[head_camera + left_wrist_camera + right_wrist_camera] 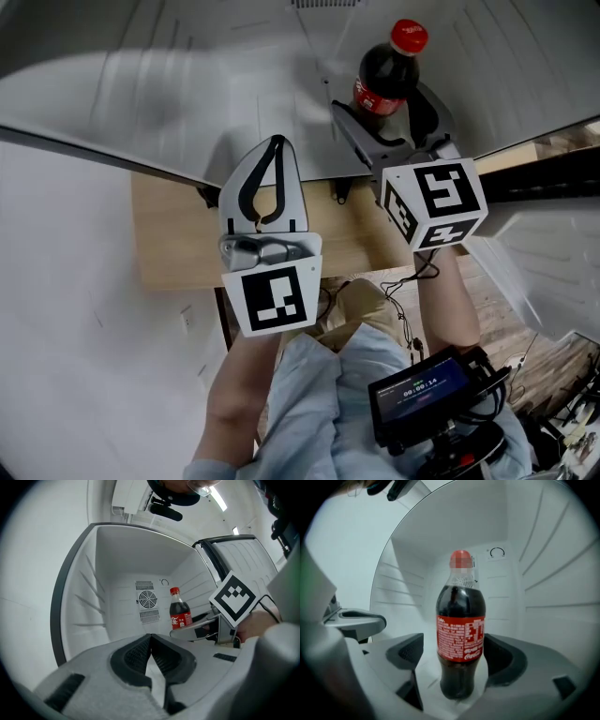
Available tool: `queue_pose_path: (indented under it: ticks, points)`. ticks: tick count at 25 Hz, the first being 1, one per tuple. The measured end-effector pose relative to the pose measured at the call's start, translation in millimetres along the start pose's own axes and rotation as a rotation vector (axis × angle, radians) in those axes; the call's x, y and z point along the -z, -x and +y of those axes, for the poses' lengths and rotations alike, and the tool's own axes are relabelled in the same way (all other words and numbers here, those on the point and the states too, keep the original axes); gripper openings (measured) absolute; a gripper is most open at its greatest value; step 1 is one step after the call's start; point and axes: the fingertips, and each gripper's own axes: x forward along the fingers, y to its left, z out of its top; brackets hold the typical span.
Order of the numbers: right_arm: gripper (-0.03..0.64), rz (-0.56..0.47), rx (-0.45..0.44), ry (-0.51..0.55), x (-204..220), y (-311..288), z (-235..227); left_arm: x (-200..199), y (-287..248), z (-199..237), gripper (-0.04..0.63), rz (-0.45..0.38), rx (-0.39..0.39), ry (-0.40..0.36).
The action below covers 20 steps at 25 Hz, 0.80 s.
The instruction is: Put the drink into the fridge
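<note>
A cola bottle (385,82) with a red cap and red label stands upright on the white floor of the open fridge (187,94). My right gripper (390,118) reaches into the fridge, its jaws open on either side of the bottle (460,634). A gap shows at the left pad; the right pad sits close to the label. The left gripper (276,142) hovers left of it at the fridge's front edge, shut with nothing between its tips. In the left gripper view the bottle (179,613) stands ahead to the right, by the right gripper (197,627).
The fridge's white walls (543,573) have shelf ribs, and a round fan vent (148,599) sits on the back wall. Its door (243,555) stands open at the right. A wooden surface (178,244) lies beneath the fridge front. A screen device (422,389) hangs at my waist.
</note>
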Motion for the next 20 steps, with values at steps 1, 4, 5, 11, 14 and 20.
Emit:
queue_pose_path:
  ticks: [1, 4, 5, 11, 14, 20]
  points:
    - [0.406, 0.005, 0.000, -0.002, 3, -1, 0, 1, 0, 0, 0.009, 0.003, 0.001, -0.001]
    - [0.419, 0.031, 0.003, 0.008, 16, -8, -5, 6, 1, -3, 0.009, 0.016, 0.008, -0.007]
    - [0.420, 0.039, 0.007, 0.008, 21, -11, -7, 7, 2, -5, 0.009, 0.020, 0.010, -0.006]
    - [0.440, 0.023, 0.033, -0.011, 18, -9, -15, 8, 2, -7, 0.008, 0.018, 0.009, -0.004]
    - [0.441, 0.024, 0.031, -0.018, 19, -8, -11, 9, 1, -2, 0.009, 0.027, 0.006, -0.005]
    - [0.436, 0.037, 0.026, -0.051, 36, 2, 0, 16, 2, -3, 0.009, 0.030, 0.005, -0.007]
